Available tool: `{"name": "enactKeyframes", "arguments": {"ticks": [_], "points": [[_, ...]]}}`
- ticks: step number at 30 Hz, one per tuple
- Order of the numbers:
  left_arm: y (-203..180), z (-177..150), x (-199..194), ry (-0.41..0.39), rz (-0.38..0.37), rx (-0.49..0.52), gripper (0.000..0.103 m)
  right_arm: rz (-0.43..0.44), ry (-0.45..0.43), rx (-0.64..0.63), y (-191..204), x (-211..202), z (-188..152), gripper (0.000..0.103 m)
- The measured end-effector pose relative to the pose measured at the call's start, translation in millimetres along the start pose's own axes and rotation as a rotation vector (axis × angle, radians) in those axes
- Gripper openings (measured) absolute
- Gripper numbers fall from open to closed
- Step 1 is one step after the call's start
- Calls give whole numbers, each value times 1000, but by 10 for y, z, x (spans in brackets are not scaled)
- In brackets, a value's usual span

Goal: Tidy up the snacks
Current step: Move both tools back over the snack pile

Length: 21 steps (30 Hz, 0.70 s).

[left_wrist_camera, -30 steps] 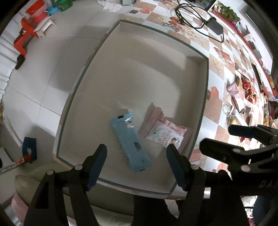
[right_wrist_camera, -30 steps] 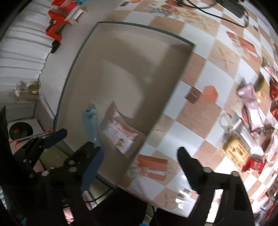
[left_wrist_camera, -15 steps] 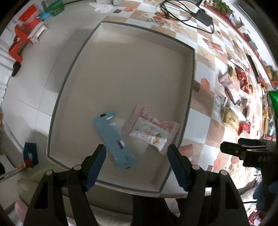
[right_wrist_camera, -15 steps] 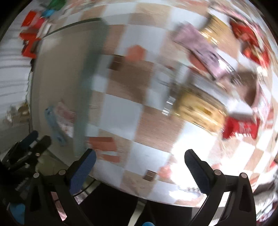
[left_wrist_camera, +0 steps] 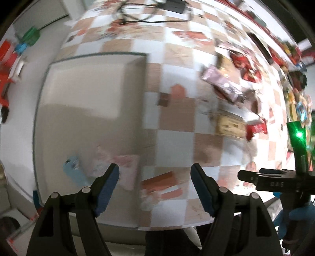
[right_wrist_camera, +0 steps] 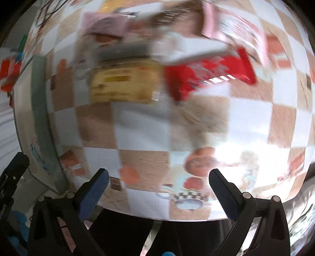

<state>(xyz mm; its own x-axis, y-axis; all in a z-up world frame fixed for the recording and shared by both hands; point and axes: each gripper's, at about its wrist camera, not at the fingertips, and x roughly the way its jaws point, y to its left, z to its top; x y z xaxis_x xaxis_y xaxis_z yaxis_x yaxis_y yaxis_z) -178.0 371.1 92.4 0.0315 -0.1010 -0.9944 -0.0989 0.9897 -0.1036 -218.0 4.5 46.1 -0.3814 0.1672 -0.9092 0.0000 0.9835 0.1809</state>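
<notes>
A beige tray point(left_wrist_camera: 82, 110) with a green rim lies on the checkered tablecloth. A light blue bar packet point(left_wrist_camera: 73, 171) and a pink-white snack bag point(left_wrist_camera: 118, 167) lie in its near corner. My left gripper point(left_wrist_camera: 154, 189) is open and empty above the table edge, right of the tray. My right gripper point(right_wrist_camera: 157, 195) is open and empty above the cloth, short of a yellow packet point(right_wrist_camera: 124, 86) and a red packet point(right_wrist_camera: 208, 76). Both views are blurred. The right gripper also shows at the right of the left wrist view point(left_wrist_camera: 271, 181).
More snacks lie on the cloth to the right: a pink packet point(left_wrist_camera: 222, 82), a yellow packet point(left_wrist_camera: 230, 126), red packets point(left_wrist_camera: 246, 65). A black cable and adapter point(left_wrist_camera: 173, 6) lie at the far edge. Red and green items point(left_wrist_camera: 11, 55) sit on the floor at left.
Both grippers have swung right, away from the tray. The right gripper now faces the loose yellow and red packets. Both stay open and empty.
</notes>
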Motion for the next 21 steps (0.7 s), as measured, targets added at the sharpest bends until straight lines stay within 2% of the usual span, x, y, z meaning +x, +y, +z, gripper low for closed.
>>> {"name": "enactKeyframes", "arguments": {"ticks": [4,8,10,18,21], "points": [[-305,175,77,26,-23,55,79,22,-6,65,-345,-8,-57,102],[-491,464,213,69,-80,15,79,23,-17,101,-681,-22,-116,102],[-561,637,290,84,-101,-23,79,27,-20,120,-604,-7,-183,102],[-670,1275,729,169,-221,-302,79,66,-13,179,-1080,17,-430,102],[-734,1412,851,173,-217,-354,79,76,-15,197,-1246,51,-523,102]]}}
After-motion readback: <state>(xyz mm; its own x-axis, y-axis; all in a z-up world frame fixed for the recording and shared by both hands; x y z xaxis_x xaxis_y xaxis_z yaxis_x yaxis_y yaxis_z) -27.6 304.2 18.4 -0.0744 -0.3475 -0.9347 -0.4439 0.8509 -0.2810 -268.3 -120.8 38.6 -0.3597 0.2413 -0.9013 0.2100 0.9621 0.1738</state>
